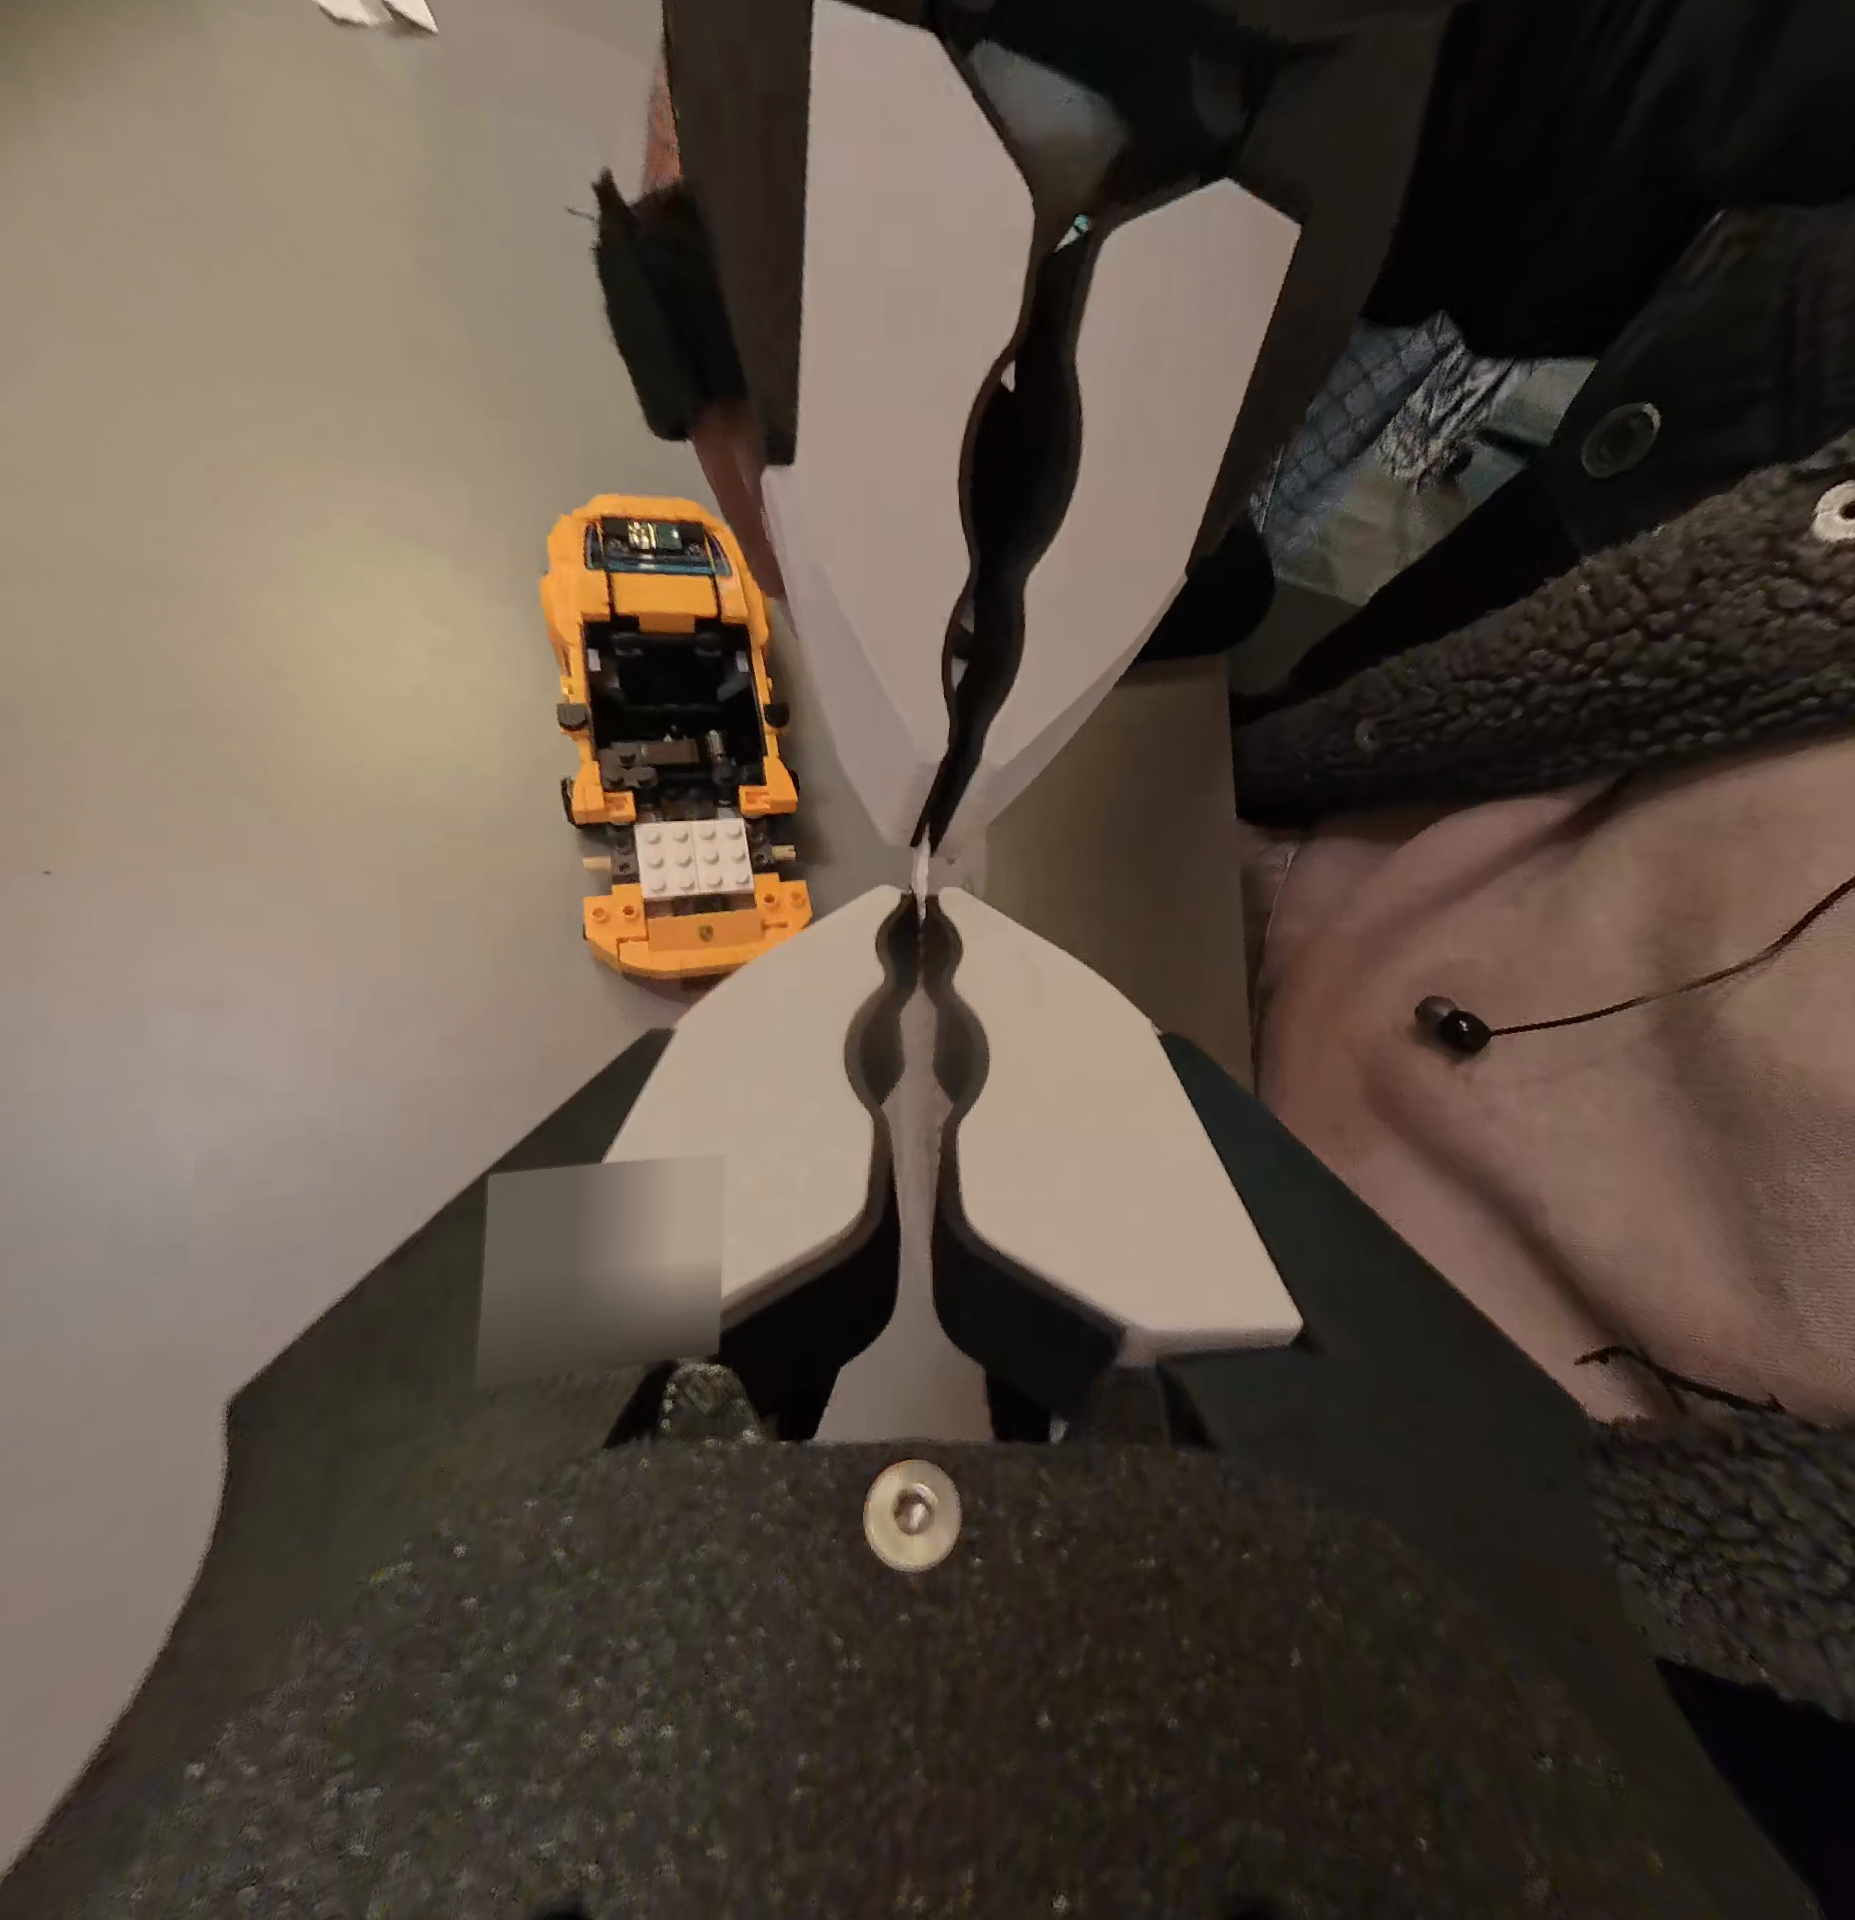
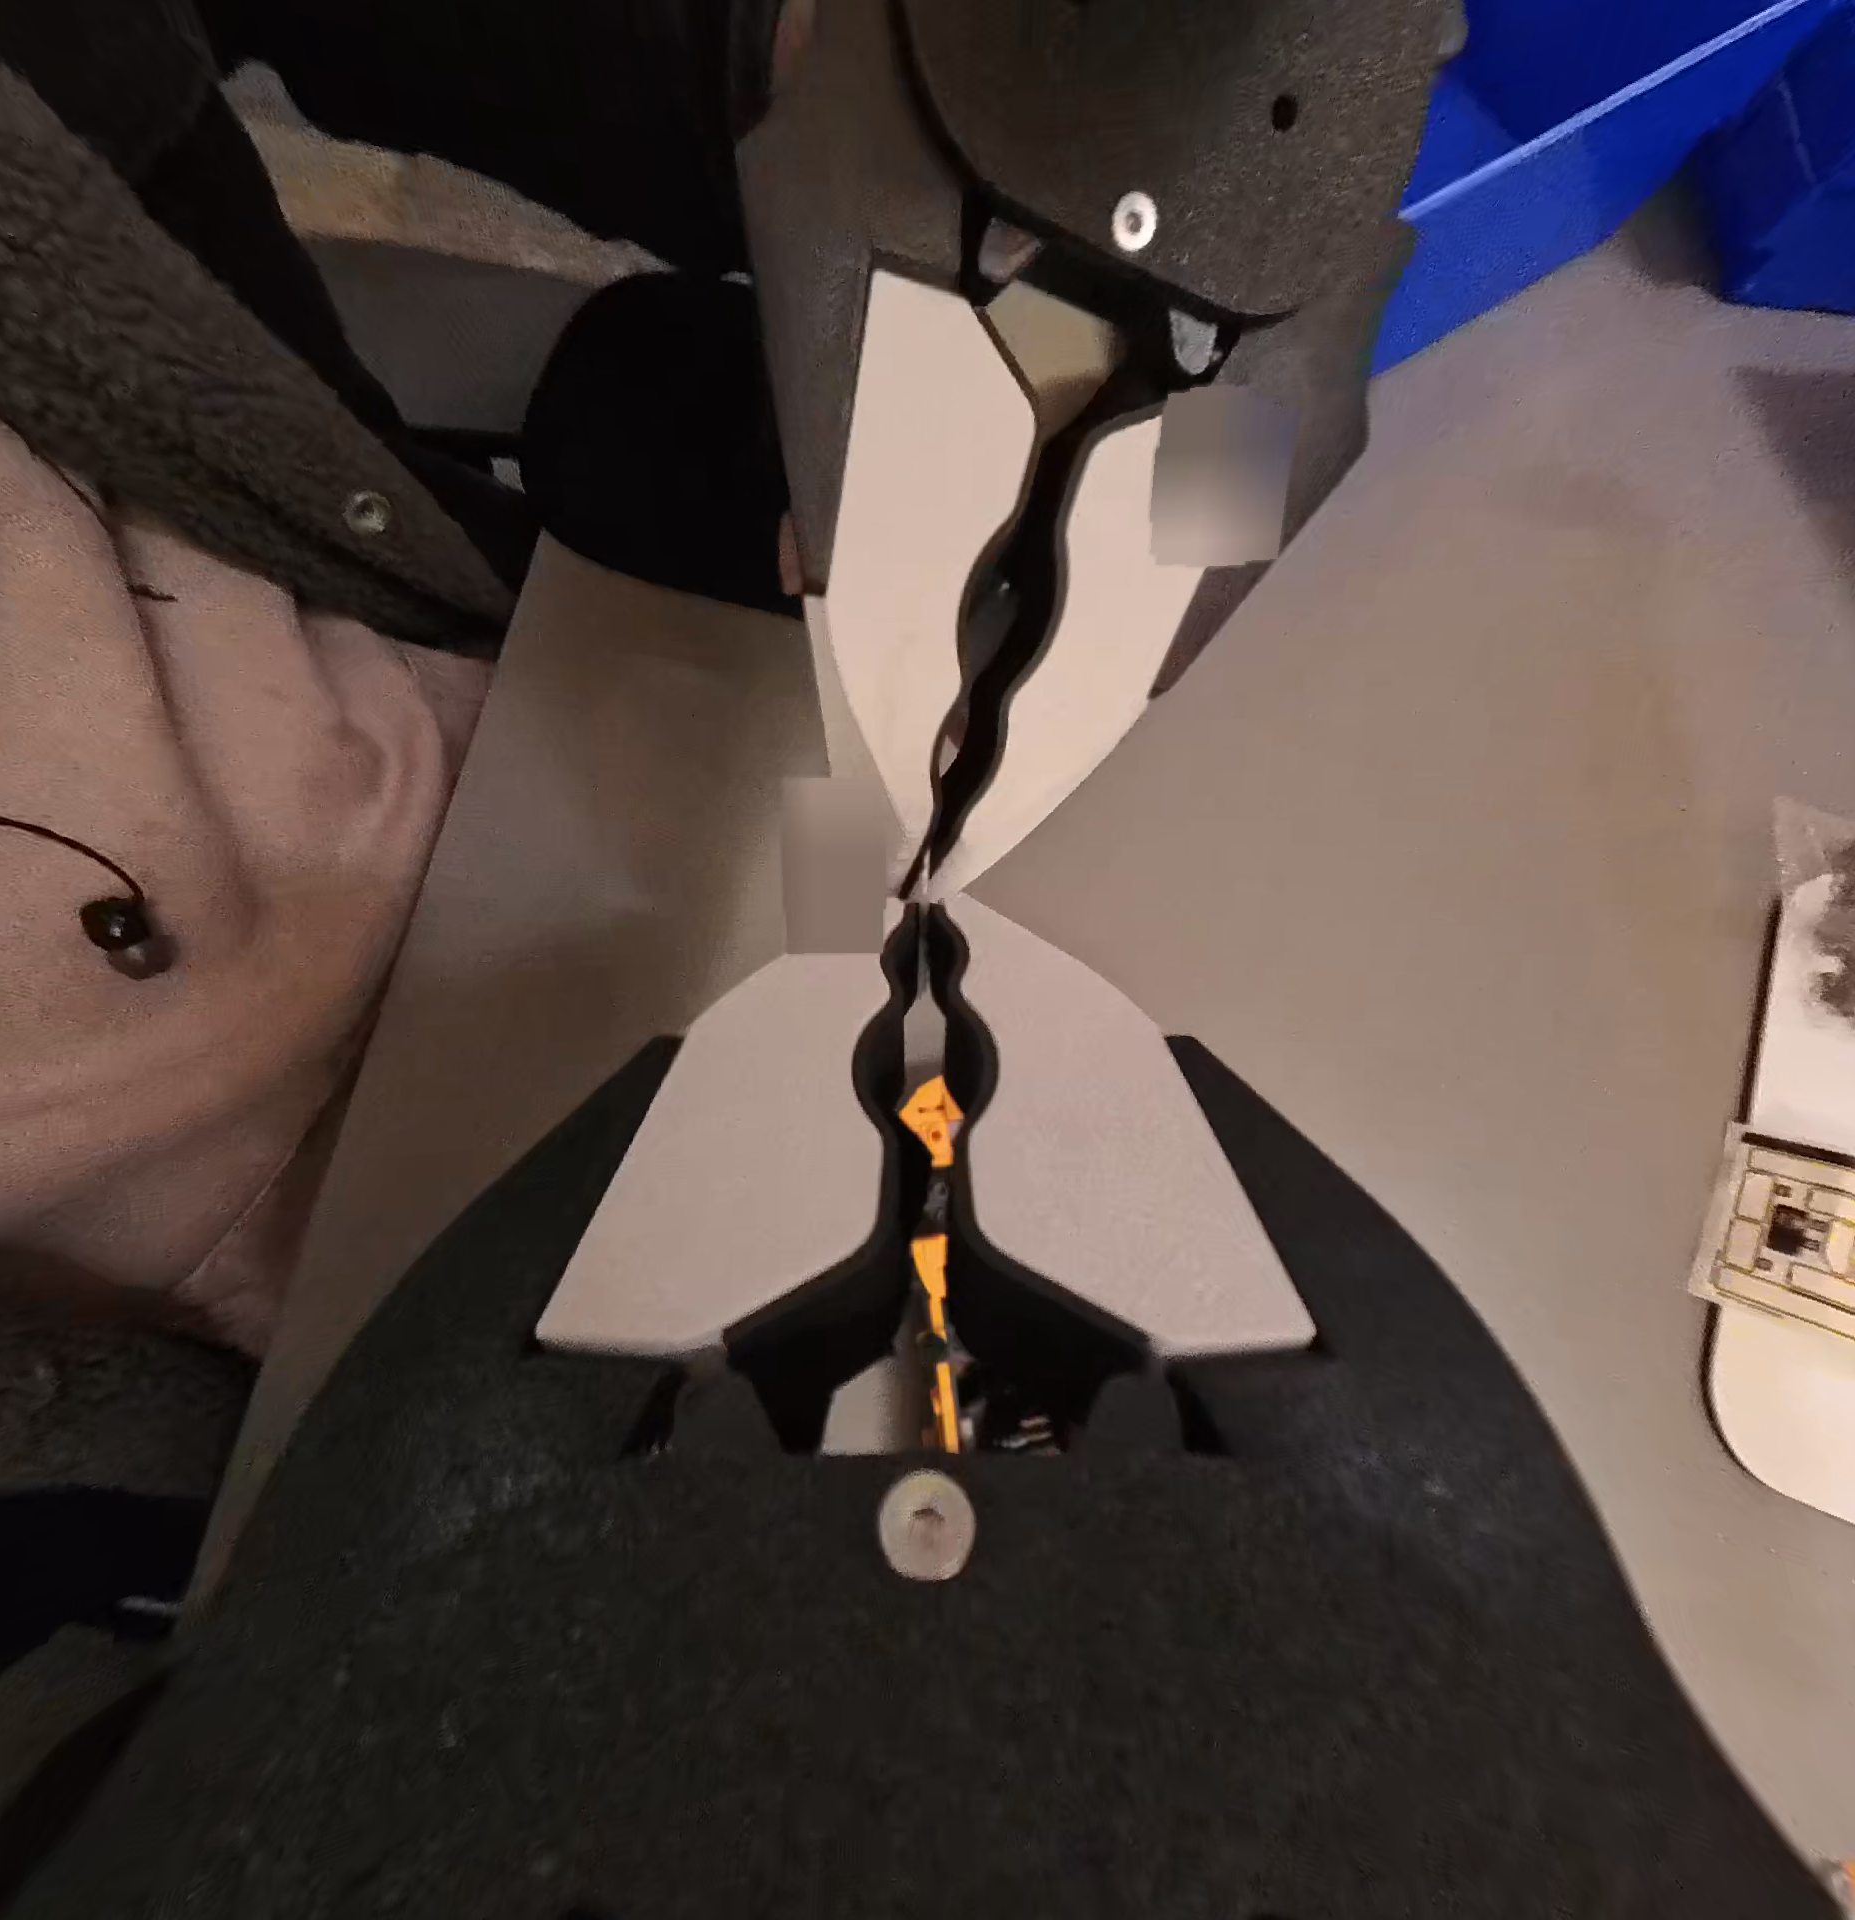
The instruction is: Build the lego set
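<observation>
- Tip to tip above a grey table (image 1: 227, 727), the two hand-held grippers are seen meeting, each from its own wrist camera.
- Left gripper (image 1: 918, 904) is shown with its pale fingers (image 1: 788, 1122) pressed together — the jaws are closed, with only a thin wavy slit between them. Whether a small piece is pinched at the tips cannot be told.
- Right gripper (image 2: 921, 914) is likewise shown with its jaws drawn together, tips touching those of the other gripper; nothing held can be made out at the tips.
- An orange lego car (image 1: 674, 743), partly built, is seen lying on the table just beside the meeting tips in the left wrist view. Its cabin is open and dark, and a white studded plate sits on its nearer end.
- Through the slit of the right gripper, a sliver of the same orange car is glimpsed.
- A person's pale garment and dark fleece jacket (image 1: 1629, 665) are seen at the table's edge.
- A blue bin (image 2: 1629, 156) is seen at the far side of the right wrist view, well apart from the tips.
- A clear bag of dark small parts (image 2: 1848, 914) lies on a white tray (image 2: 1796, 1403) near that view's right edge.
</observation>
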The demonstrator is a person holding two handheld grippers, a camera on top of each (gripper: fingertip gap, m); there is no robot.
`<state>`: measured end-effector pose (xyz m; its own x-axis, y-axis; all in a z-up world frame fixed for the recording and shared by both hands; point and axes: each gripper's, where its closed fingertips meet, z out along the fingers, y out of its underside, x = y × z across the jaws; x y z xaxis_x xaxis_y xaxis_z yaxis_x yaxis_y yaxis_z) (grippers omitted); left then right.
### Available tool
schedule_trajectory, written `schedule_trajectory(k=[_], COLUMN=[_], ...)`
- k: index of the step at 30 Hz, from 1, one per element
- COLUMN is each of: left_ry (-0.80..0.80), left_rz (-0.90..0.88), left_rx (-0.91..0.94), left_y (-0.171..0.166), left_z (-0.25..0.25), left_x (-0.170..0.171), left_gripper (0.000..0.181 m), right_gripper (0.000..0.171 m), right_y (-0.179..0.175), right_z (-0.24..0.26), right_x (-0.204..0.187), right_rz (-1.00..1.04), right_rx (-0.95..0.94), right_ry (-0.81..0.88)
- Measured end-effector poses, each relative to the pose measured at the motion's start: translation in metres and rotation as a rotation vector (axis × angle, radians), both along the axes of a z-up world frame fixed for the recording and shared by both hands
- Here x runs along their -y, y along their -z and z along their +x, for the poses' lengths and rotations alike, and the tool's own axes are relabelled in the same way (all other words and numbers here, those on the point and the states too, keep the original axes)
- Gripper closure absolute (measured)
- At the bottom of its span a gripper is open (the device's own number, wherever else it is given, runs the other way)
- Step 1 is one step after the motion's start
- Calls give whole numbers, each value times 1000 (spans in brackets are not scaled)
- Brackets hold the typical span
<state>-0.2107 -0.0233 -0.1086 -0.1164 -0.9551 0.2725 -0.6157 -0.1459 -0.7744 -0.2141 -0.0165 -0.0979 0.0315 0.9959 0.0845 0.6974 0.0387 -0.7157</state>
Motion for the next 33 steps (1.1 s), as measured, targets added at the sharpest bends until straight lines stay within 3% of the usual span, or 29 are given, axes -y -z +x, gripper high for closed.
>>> schedule_trajectory(k=[5,12,21,33], left_ry=[34,124,256,198], left_rz=[-59,-542,-804,-892], left_rx=[-37,136,158,-7], left_y=[-2,-26,-17,25], left_z=[-1,-8,-7,3], left_x=[6,23,49,46], left_gripper=[181,181,181,181], right_gripper=[171,171,171,171], right_y=[2,-18,-5,37], right_z=[-3,-11,-10,1], right_x=[6,17,44,43], right_rz=[103,436,483,626], right_rx=[89,49,109,402], right_ry=[-78,-142,-268,-381])
